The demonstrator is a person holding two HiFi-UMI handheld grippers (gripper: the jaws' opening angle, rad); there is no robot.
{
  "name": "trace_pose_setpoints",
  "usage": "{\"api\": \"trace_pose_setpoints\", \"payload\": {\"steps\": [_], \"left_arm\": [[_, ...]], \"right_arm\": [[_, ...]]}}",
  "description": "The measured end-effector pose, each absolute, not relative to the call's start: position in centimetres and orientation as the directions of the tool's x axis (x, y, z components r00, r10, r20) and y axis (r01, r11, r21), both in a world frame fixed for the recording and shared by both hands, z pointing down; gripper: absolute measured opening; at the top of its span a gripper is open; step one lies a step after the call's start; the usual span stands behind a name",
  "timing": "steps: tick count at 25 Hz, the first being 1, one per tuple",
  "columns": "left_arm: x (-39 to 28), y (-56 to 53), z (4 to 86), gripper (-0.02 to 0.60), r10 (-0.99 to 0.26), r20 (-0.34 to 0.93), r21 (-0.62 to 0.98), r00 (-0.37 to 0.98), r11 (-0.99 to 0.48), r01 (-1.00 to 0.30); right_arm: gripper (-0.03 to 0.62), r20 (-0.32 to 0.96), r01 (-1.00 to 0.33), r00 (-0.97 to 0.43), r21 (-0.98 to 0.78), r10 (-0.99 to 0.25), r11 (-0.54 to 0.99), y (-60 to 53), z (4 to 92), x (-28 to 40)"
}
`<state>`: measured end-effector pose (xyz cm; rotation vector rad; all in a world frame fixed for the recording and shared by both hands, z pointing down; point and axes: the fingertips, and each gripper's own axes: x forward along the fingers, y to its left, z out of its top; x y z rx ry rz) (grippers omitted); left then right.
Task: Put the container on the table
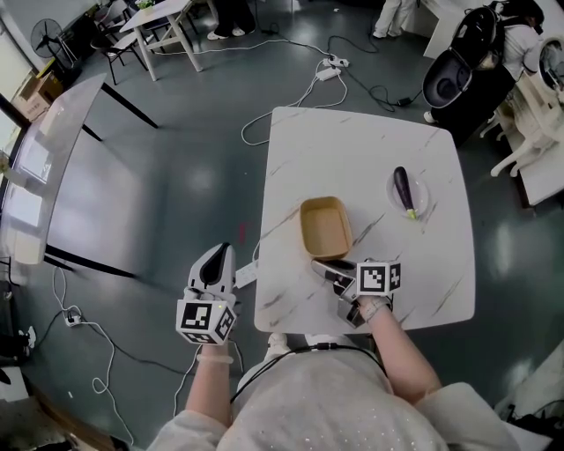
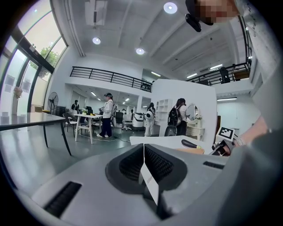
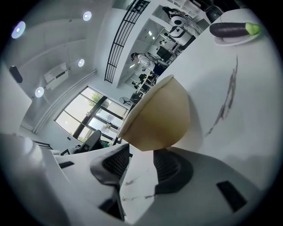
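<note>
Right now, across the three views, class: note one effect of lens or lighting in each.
Head view: wide lens bows the table edges, and the grey floor carries soft glare. Left gripper view: round fisheye frame with black corners; ceiling lights bloom. Right gripper view: tilted fisheye; the near container looms large, and the windows are washed out.

The container (image 1: 325,227) looks matt tan paperboard; the table (image 1: 352,150) smooth, glossy, marble-veined white.

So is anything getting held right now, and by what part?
Nothing is held. The right gripper has its jaws apart at the container's near end, not pinching it. The left gripper is shut on nothing.
</note>
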<state>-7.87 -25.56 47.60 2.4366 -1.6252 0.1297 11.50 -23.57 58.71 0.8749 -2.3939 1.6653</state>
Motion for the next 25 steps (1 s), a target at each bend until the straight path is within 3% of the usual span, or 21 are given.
{"api": "trace_pose_setpoints", "payload": {"steps": [25], "left_arm": [[-8.3, -25.1, 48.0, 0.008, -0.908, 0.203, 0.124, 0.367, -0.348, -0.929]], "right_arm": [[0.113, 0.344, -0.419, -0.817, -0.905, -0.464, 0.067, -24.4, 60.0, 10.8]]}}
